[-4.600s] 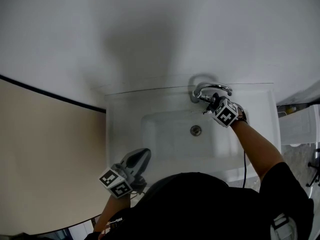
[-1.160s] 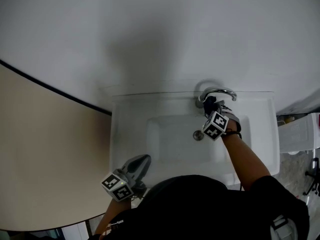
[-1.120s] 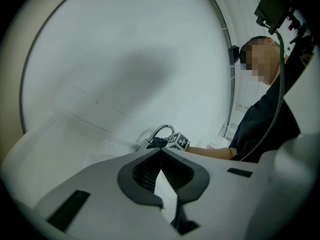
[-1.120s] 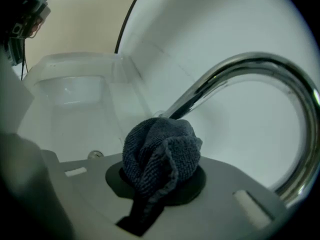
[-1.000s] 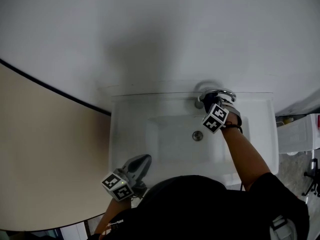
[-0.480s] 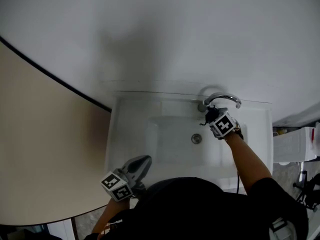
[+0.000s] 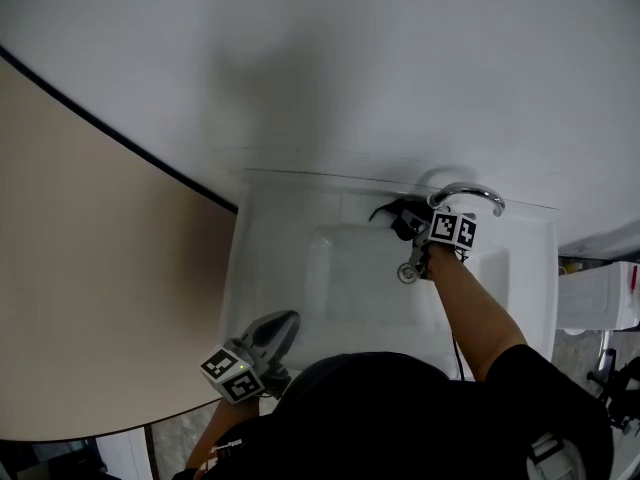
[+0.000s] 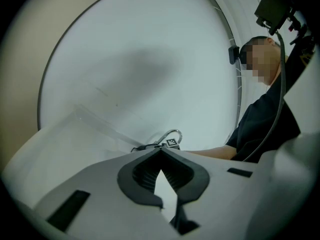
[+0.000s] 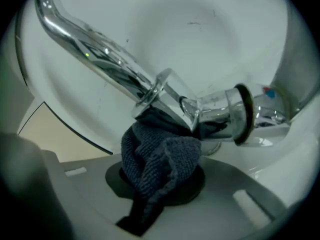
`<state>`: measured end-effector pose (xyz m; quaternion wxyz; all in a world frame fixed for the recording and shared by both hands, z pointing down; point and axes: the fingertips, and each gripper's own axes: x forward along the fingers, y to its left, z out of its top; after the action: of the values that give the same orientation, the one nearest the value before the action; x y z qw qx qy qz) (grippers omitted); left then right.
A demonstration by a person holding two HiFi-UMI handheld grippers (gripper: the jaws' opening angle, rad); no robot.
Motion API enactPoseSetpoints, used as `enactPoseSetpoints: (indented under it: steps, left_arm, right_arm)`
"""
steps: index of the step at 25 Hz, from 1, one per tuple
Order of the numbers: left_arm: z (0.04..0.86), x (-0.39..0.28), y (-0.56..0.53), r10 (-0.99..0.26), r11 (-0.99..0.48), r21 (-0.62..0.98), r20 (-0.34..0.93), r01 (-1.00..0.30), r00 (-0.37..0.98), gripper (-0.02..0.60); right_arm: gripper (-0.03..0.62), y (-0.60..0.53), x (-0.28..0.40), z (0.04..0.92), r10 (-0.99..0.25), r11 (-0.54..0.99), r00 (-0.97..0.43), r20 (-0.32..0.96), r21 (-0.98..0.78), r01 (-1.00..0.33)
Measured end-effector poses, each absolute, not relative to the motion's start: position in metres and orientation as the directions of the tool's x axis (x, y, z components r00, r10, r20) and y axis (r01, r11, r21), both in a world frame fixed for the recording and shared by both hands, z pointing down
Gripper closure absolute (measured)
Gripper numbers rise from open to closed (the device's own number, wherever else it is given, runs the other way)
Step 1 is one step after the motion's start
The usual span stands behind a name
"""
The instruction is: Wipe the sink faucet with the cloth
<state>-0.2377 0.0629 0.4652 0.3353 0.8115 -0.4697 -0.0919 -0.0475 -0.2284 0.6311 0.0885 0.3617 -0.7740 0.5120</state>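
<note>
Chrome faucet [image 9: 100, 51], red-blue mark [image 9: 268, 91], grey cloth [image 9: 155, 169]

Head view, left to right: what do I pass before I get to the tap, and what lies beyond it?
left gripper → cloth → faucet → white container. The right gripper overlaps both the cloth and the faucet, so it is left out of the order.

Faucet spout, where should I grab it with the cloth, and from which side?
Probably the straight middle stretch of the spout. Come from underneath, where the cloth sits: the tube there is thin, round and slanted, so jaws can straddle it crosswise.
</note>
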Motion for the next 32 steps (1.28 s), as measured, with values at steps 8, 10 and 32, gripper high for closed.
enactPoseSetpoints:
  steps: [8,10,32]
  left_arm:
    - [0.463,-0.244,0.063,-0.833,-0.342,0.635,0.136,-0.693,0.536,0.581]
    - [0.463,-0.239,0.062,-0.824,-0.364,0.634,0.122,-0.682,0.553,0.581]
    - [0.478,-0.258,0.094,-0.855,-0.347,0.653,0.075,-0.673,0.514,0.581]
  right_arm:
    - [0.537,-0.226,-0.048,0.561,-0.549,0.313,-0.730,0.407,-0.709,-0.632]
    - [0.537,-0.212,-0.055,0.557,-0.468,0.589,-0.689,0.554,-0.386,-0.711]
    - [0.536,-0.224,-0.034,0.607,-0.146,0.979,0.490,0.860,0.054,0.198]
